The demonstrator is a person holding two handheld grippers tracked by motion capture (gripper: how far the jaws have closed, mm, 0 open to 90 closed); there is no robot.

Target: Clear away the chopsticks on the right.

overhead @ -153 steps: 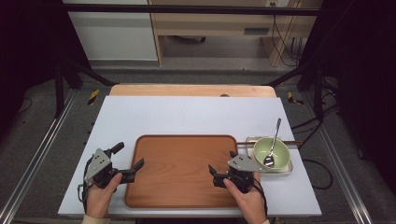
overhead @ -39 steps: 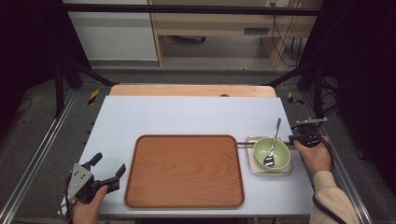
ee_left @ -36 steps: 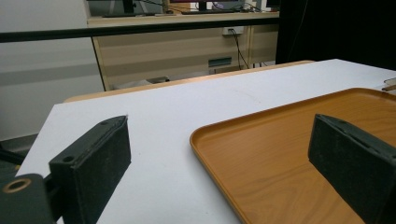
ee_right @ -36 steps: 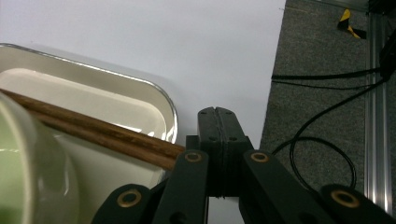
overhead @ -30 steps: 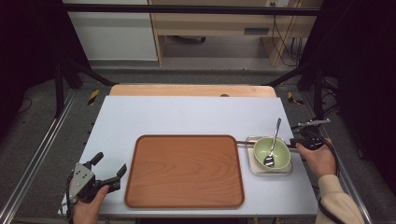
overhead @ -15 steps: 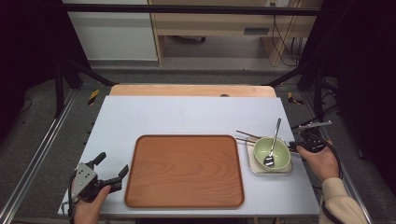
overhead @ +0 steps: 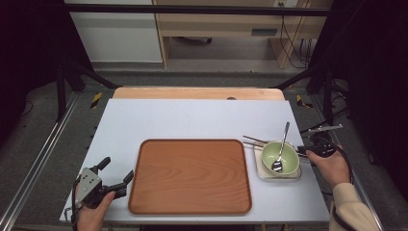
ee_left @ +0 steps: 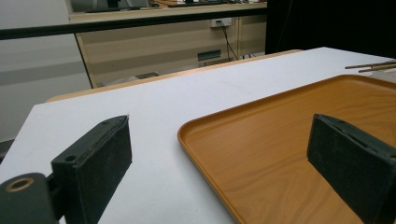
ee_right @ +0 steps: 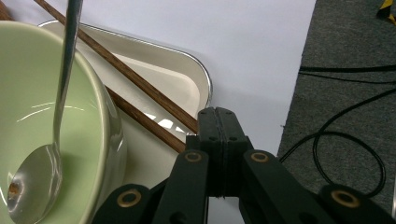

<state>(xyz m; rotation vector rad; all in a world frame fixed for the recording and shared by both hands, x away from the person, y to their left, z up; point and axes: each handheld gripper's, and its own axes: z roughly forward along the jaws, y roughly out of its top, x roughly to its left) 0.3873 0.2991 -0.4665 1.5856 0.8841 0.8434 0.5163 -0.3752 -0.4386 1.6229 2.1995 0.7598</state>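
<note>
Right claw [ee_right: 218,122] clenched on the chopsticks [ee_right: 140,81] lying under the green bowl [ee_right: 51,135], left claw [overhead: 117,175] released: could tip bowl and spoon [ee_right: 46,140] if yanked.

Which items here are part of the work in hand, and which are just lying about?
In play:
right gripper, shut on chopsticks
white dish
green bowl
spoon
wooden tray

Lying about:
cables on the floor
yellow-black tape
</note>
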